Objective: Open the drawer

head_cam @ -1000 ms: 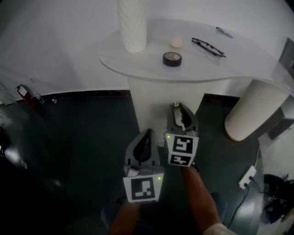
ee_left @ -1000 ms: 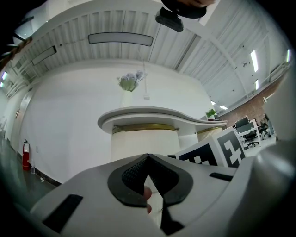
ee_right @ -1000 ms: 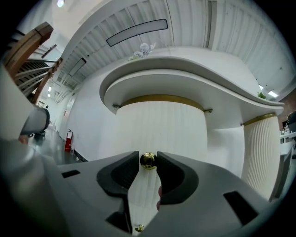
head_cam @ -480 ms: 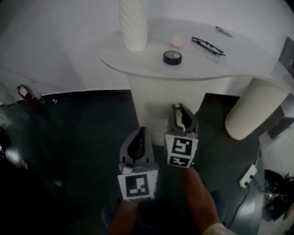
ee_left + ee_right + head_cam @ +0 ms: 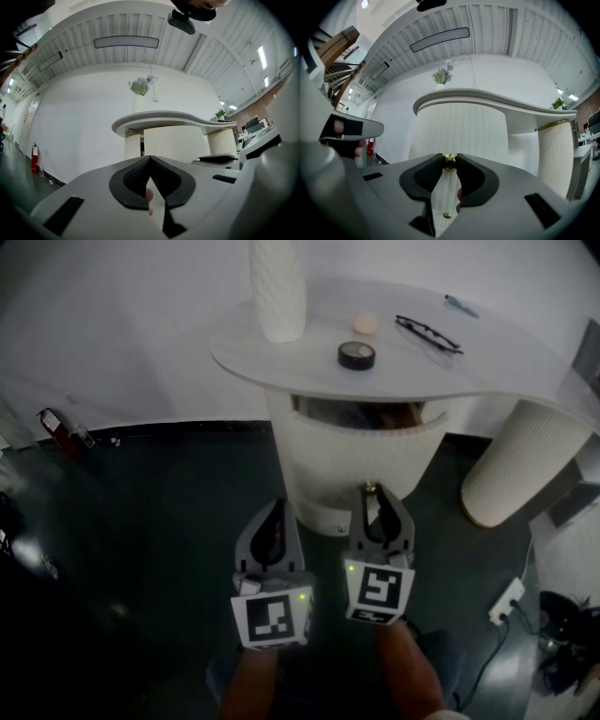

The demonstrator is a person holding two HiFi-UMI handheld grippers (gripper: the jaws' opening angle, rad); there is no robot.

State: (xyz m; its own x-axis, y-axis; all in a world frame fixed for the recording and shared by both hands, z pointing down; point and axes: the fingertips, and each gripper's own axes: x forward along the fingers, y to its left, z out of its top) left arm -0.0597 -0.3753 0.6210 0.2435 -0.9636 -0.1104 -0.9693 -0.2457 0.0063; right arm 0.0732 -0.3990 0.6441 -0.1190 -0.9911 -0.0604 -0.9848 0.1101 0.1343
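The drawer [image 5: 361, 460] is a white ribbed curved front under the white tabletop [image 5: 309, 371]. It stands pulled out, and a dark gap [image 5: 356, 413] shows along its top. My right gripper [image 5: 372, 488] is level in front of it, shut on the drawer's small gold knob [image 5: 449, 161], which sits between the two black pads. A second gold knob [image 5: 447, 215] shows lower down. My left gripper [image 5: 278, 505] hangs beside the right one, clear of the drawer [image 5: 171, 143], its jaw tips [image 5: 150, 158] together with nothing between them.
On the tabletop stand a white vase [image 5: 278, 287], a tape roll [image 5: 356, 354], a pale ball [image 5: 365, 323], glasses [image 5: 428, 334] and a pen [image 5: 461, 306]. A ribbed white column [image 5: 520, 465] stands at the right. A power strip [image 5: 507, 601] lies on the dark floor.
The drawer has slid out from under the tabletop, and a dark gap has opened at its top. Both grippers have drawn back toward me, the right one with the knob.
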